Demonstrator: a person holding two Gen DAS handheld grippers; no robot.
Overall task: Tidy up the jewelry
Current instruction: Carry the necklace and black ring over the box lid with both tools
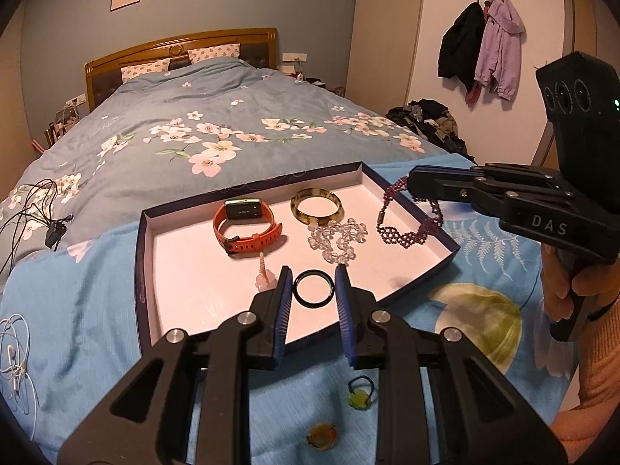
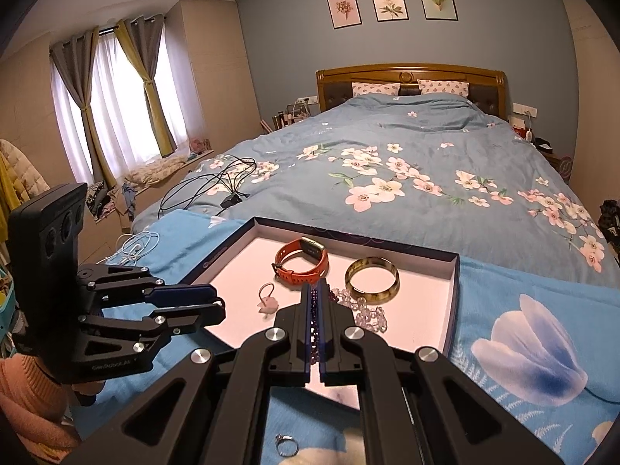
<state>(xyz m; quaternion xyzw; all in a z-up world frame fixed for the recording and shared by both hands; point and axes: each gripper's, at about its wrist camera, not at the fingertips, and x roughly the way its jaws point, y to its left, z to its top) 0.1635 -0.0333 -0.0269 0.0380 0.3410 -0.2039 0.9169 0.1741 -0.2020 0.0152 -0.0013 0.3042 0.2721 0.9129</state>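
Left wrist view
Hair tie (image 1: 361,392): green-and-dark, on the blue bedspread (image 1: 97,290), below the left gripper's fingers.
Amber piece (image 1: 321,434): round, orange-yellow, on the spread nearest the lens.
Left gripper (image 1: 312,276): jaws apart – the black ring (image 1: 313,287) sits between the blue pads, seemingly held at its edges, over the near part of the tray.
Tray (image 1: 141,271): shallow box, dark rim, white floor, on the bed.
Pink charm (image 1: 264,274): just left of the left finger.
Orange watch (image 1: 246,225): far left of the tray floor.
Amber bangle (image 1: 317,206): far middle.
Clear bead bracelet (image 1: 338,241): just in front of the bangle.
Purple beaded choker (image 1: 407,228): one end pinched in the right gripper (image 1: 411,184), the rest draped down to the tray's right side.
Cables (image 1: 35,209): black, on the floral duvet (image 1: 232,116), well apart from the tray.

Right wrist view
Silver ring (image 2: 286,443): on the spread, nearest the lens.
Right gripper (image 2: 314,285): jaws together – clamped on the purple beads (image 2: 314,333), which run down the slit between the pads.
Left gripper (image 2: 217,302): at left, over the tray's near-left corner.
Tray (image 2: 451,310): holds watch (image 2: 302,261), bangle (image 2: 372,281), clear beads (image 2: 368,312), pink charm (image 2: 268,298).
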